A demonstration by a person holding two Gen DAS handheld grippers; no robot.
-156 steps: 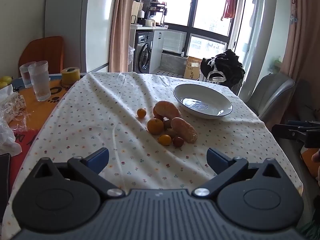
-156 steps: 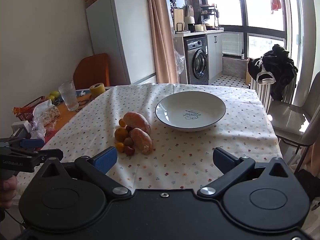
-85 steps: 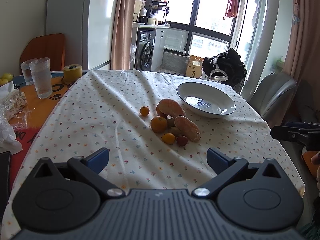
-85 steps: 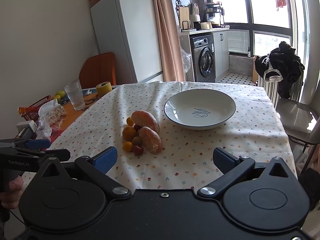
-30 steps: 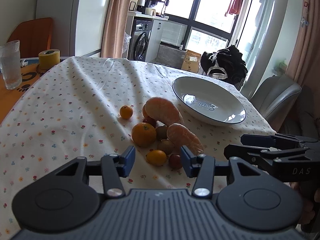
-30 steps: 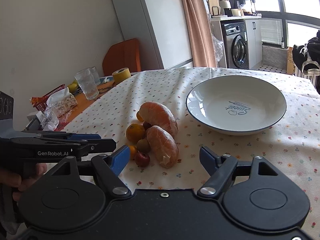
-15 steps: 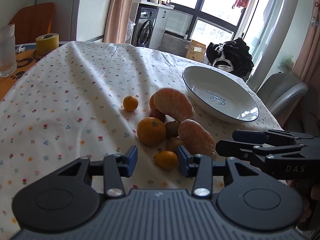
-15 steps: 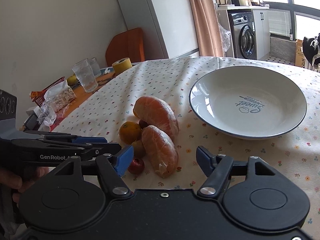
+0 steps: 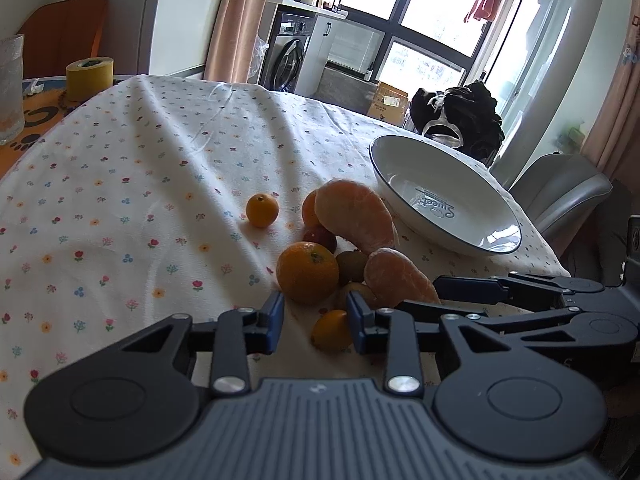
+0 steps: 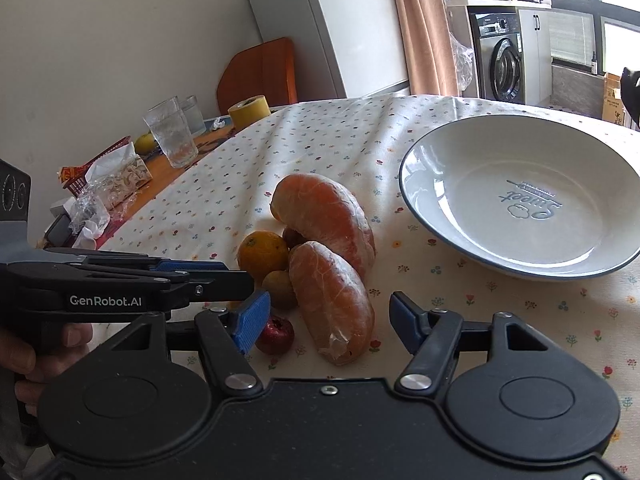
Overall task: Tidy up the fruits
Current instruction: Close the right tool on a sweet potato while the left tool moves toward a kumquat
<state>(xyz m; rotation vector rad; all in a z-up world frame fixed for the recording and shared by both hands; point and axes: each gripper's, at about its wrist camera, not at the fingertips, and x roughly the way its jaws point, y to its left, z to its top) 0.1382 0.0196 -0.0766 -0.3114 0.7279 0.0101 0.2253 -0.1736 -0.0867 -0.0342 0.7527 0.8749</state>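
The fruit pile (image 10: pixel 320 264) lies on the flowered tablecloth (image 9: pixel 140 184), just left of the empty white bowl (image 10: pixel 520 200). The left gripper (image 9: pixel 316 314), jaws partly apart and holding nothing, flanks a small orange fruit (image 9: pixel 330 330) at the pile's near edge. The right gripper (image 10: pixel 326 316) gapes wider, empty, astride the nearer peeled segment (image 10: pixel 332 300).

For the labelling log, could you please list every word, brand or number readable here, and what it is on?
"GenRobot.AI": side of the left hand-held gripper.
"Sweet": inside the white bowl, upside down in the right wrist view.
Cardboard box label: too small to read.
Single letter on the right hand-held gripper: cut off, unreadable.
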